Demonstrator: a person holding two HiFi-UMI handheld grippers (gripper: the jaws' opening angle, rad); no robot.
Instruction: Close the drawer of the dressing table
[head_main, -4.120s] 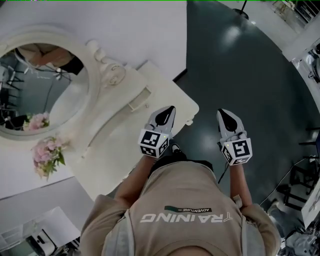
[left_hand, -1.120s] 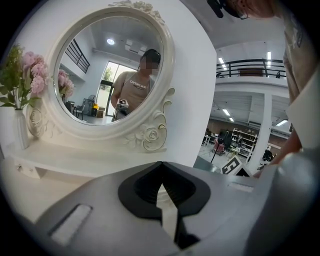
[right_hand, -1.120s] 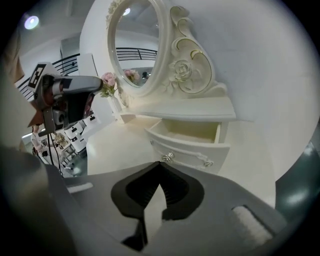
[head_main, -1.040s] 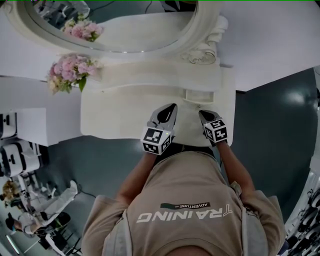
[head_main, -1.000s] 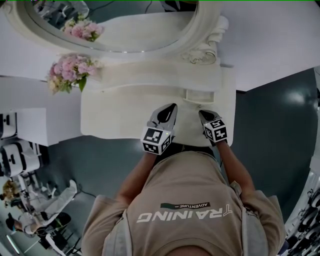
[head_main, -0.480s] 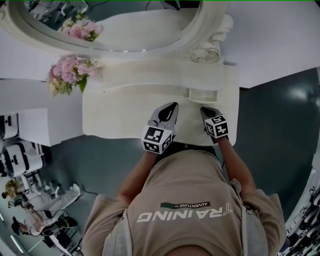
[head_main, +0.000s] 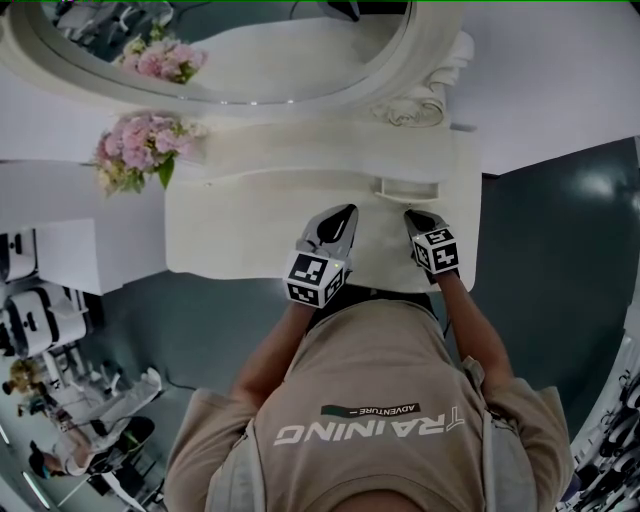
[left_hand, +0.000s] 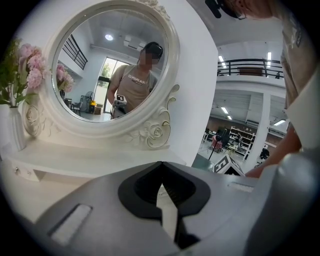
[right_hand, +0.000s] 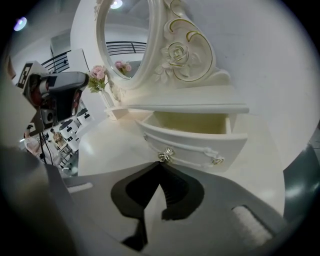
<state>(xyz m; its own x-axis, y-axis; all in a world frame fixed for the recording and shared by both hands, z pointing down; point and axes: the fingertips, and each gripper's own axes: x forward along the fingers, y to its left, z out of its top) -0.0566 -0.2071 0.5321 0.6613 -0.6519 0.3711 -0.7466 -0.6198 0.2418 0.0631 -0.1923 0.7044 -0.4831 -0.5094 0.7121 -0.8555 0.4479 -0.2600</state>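
Pink flower bunch (head_main: 135, 148) at L end of white carved dressing table (head_main: 240, 222), oval mirror (left_hand: 102, 65) behind. Small cream drawer (right_hand: 196, 139) stands open under R shelf. R gripper (right_hand: 160, 167): jaws together, tips by drawer's metal knob (right_hand: 165, 155). L gripper (left_hand: 161, 167): jaws together, empty, over tabletop. Dark glossy floor (head_main: 545, 250).

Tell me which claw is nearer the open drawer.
Right. The right claw points at the drawer front, tips just by its knob. The left claw hovers over the tabletop, off to the drawer's left.
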